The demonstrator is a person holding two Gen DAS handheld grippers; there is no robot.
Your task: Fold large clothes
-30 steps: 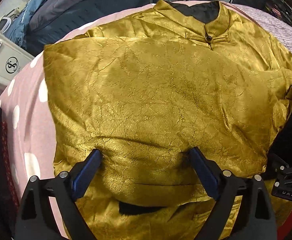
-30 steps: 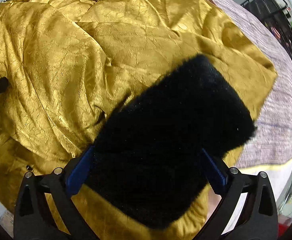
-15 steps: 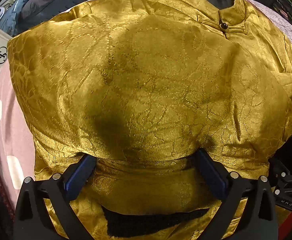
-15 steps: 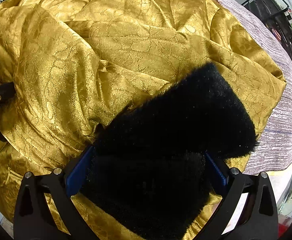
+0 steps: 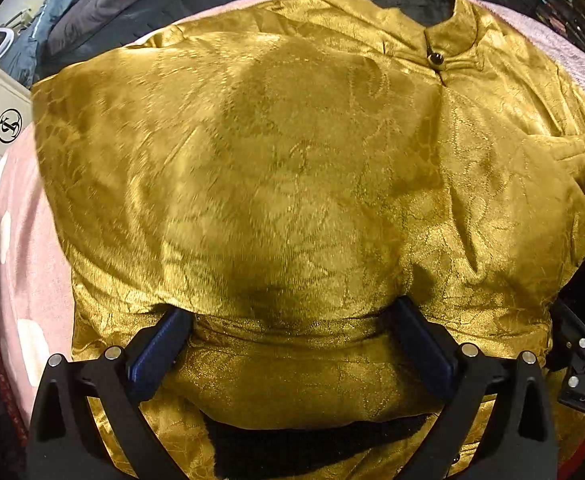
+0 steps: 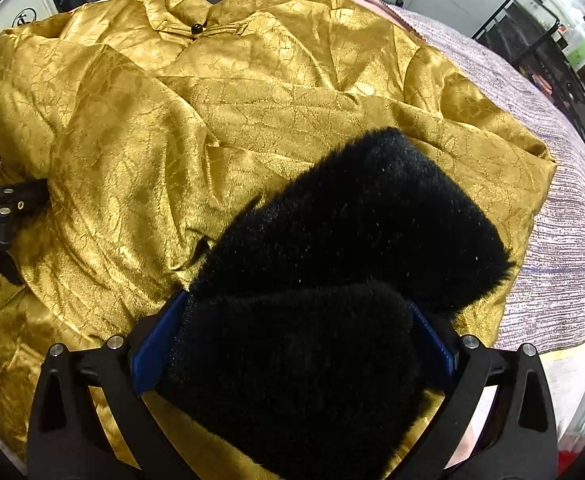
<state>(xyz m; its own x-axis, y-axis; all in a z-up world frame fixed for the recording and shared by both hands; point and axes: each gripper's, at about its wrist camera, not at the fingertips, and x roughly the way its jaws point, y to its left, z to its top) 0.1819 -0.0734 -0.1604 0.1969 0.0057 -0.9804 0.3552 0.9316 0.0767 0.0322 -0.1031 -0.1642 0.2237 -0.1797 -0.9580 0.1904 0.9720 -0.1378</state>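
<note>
Garment: we see a gold brocade jacket [image 5: 292,168] spread face up on a bed, its stand collar [image 5: 448,32] at the far end with a dark button [image 5: 435,58] at the throat.
Lining: a black fleecy lining [image 6: 356,216] shows where the right-hand part of the jacket is turned back on itself.
Fold: in the left wrist view we see one side of the jacket laid over the front, forming a broad puffed panel that reaches from the shoulder down to the hem.
Left hand-held gripper [image 5: 292,344]: we find its jaws spread as wide as they go, released, pointing steeply down; a roll of gold cloth lies between the blue pads [image 5: 156,354], which do not pinch it.
Right hand-held gripper [image 6: 292,344]: its jaws stand wide with the black lining bulging between them and touching both pads; we cannot tell whether it grips or merely rests there.
Bed: a pink cover with white dots [image 5: 24,264] lies under the jacket on the left, and a mauve textured blanket [image 6: 564,208] on the right.
Background: a black wire rack [image 6: 532,40] stands beyond the blanket.
</note>
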